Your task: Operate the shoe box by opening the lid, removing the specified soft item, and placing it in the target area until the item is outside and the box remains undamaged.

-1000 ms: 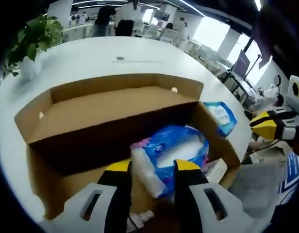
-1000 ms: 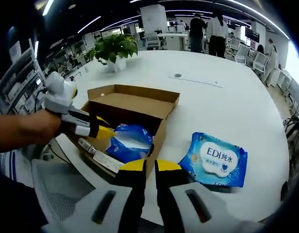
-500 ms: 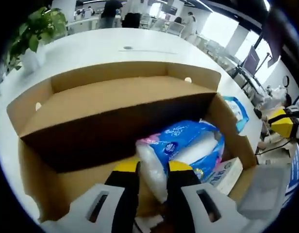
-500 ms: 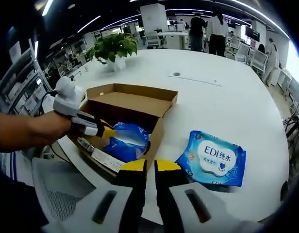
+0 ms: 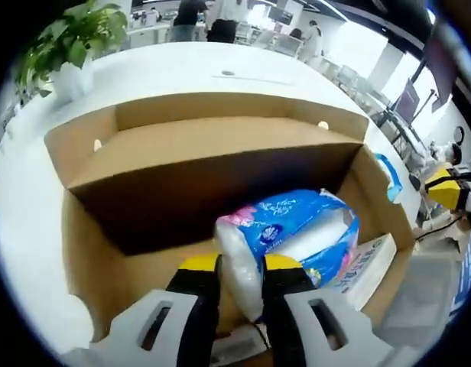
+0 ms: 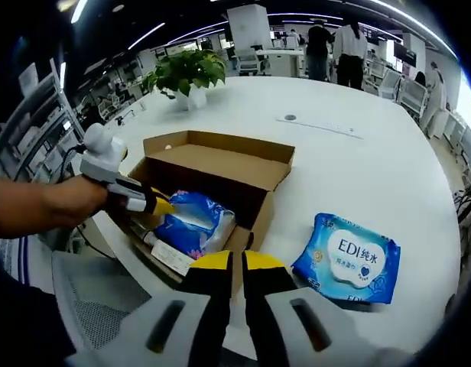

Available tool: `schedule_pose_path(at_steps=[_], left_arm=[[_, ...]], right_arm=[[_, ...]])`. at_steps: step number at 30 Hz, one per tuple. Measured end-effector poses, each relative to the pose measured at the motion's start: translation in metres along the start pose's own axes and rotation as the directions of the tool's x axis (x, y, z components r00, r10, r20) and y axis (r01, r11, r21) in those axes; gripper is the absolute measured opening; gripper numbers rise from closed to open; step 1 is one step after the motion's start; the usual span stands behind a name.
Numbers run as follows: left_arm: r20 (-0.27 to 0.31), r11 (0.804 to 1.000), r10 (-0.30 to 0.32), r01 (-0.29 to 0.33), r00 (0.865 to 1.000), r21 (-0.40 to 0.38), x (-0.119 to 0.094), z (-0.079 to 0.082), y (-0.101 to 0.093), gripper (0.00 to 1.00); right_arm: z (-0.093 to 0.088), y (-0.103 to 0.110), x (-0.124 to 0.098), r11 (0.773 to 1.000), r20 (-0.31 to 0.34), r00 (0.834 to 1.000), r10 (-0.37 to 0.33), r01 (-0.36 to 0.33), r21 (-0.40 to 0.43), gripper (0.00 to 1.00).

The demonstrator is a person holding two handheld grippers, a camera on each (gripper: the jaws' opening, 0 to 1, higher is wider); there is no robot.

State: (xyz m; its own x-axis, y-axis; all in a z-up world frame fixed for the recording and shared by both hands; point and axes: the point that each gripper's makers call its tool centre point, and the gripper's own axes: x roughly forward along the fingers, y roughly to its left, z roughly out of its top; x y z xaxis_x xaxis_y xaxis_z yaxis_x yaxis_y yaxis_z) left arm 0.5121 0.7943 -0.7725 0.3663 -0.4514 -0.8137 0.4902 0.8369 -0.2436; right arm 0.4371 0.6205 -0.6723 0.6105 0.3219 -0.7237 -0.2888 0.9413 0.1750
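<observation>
left jaws pinching the tissue pack inside the open box

in the left gripper view we are looking into the open shoe box [image 5: 90, 252], its lid [image 5: 212, 145] folded back toward 12 o'clock. our left gripper [image 5: 240, 267] is sitting at 6 o'clock with its yellow-tipped jaws closing on the white end of the blue tissue pack [image 5: 297, 229], which is lying on the box floor and running toward 3 o'clock. a printed booklet [image 5: 365, 264] is lying beside the pack at 4 o'clock. a potted plant [image 5: 67, 38] is standing on the white table [image 5: 182, 69] at 11 o'clock.

in the right gripper view our right gripper [image 6: 237, 264] is hovering at 6 o'clock, jaws pressed together on nothing, just in front of the box. a blue wipes packet [image 6: 349, 256] is resting on the table at 4 o'clock, apart from the box.
</observation>
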Motion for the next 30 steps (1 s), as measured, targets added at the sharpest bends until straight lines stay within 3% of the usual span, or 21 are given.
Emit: schedule_pose_path(at_steps=[6, 14, 21, 30], left_arm=[[0.01, 1.0, -0.009, 0.009, 1.0, -0.022, -0.007, 0.001, 0.009, 0.18], [0.028, 0.997, -0.064, 0.065, 0.998, -0.036, -0.006, 0.005, -0.008, 0.31], [-0.012, 0.999, -0.04, 0.04, 0.999, -0.023, 0.0, 0.002, 0.001, 0.2], [0.004, 0.998, -0.044, 0.044, 0.999, -0.033, -0.002, 0.001, 0.002, 0.11]], right_arm=[[0.008, 0.013, 0.013, 1.0, -0.001, 1.0, 0.025, -0.025, -0.011, 0.04], [0.012, 0.031, 0.035, 0.998, -0.026, 0.998, 0.054, -0.055, -0.033, 0.05], [0.016, 0.039, 0.058, 0.996, -0.054, 0.996, 0.071, -0.074, -0.054, 0.08], [0.004, 0.041, 0.084, 0.995, -0.121, 0.99, 0.066, -0.075, -0.068, 0.12]])
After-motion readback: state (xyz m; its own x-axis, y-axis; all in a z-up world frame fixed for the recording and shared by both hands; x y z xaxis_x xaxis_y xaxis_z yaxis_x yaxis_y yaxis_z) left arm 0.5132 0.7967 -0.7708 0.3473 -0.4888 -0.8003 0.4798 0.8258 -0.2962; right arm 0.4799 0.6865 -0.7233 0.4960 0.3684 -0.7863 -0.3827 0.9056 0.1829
